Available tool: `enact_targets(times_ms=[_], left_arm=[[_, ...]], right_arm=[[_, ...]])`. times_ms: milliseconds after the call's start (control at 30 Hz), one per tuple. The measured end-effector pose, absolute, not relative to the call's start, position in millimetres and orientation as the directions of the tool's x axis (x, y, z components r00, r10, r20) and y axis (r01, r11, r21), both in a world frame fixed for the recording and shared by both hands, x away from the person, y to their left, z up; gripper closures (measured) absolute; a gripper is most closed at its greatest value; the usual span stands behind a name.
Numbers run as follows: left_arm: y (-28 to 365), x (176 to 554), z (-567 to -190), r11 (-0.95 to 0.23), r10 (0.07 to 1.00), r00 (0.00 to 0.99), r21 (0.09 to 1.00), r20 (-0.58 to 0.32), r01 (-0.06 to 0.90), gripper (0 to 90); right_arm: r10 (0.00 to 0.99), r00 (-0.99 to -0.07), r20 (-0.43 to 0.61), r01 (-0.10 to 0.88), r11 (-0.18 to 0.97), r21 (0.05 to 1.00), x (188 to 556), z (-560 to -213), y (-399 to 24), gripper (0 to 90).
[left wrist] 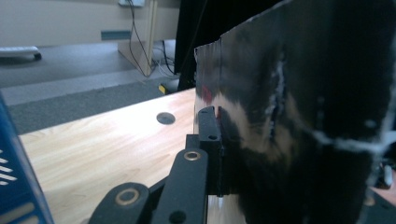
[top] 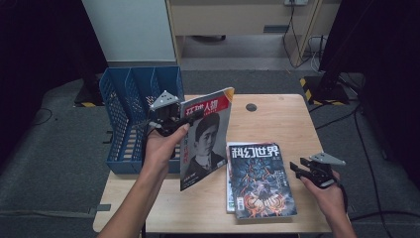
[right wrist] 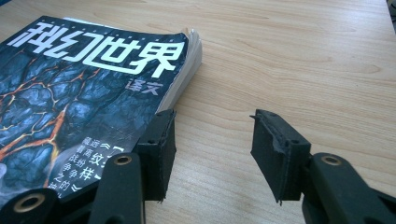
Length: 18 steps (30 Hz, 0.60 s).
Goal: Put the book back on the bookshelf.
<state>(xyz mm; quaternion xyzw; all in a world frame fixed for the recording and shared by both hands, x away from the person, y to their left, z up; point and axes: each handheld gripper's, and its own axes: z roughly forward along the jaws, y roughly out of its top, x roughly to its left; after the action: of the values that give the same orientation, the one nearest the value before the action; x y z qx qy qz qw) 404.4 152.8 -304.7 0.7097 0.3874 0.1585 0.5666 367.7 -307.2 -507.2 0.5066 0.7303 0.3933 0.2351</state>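
A magazine (top: 205, 141) with a red title band and a black-and-white portrait is held upright above the table's left half, its lower edge off the wood. My left gripper (top: 189, 119) is shut on its upper left edge. In the left gripper view the glossy cover (left wrist: 303, 116) fills the right side, and one black pad (left wrist: 210, 135) presses against it. A dark magazine (top: 260, 178) with white characters lies flat at front centre. My right gripper (top: 296, 168) rests open just right of it; in the right gripper view its jaws (right wrist: 212, 149) stand apart over bare wood beside that magazine (right wrist: 70, 102).
A blue file rack (top: 124, 114) with upright dividers stands on the wooden table's (top: 277, 119) left edge, close behind the left hand. A round cable hole (top: 251, 107) sits at the back centre. Another magazine's pale edge (top: 229, 191) pokes out under the dark one.
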Motion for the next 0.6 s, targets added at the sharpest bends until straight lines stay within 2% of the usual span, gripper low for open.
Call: enact_targets(times_ms=[133, 600], left_arm=[[163, 403, -298, -0.057, 0.752, 0.632, 0.936, -0.19, 0.348, 85.9], [193, 397, -289, 0.021, 0.782, 0.589, 0.952, -0.206, 0.306, 85.9]], right_arm=[[0.926, -0.373, 0.054, 0.559, 0.178, 0.81, 368, -507, -308, 49.6], [0.929, -0.369, 0.038, 0.559, 0.188, 0.808, 368, -509, -308, 49.6]])
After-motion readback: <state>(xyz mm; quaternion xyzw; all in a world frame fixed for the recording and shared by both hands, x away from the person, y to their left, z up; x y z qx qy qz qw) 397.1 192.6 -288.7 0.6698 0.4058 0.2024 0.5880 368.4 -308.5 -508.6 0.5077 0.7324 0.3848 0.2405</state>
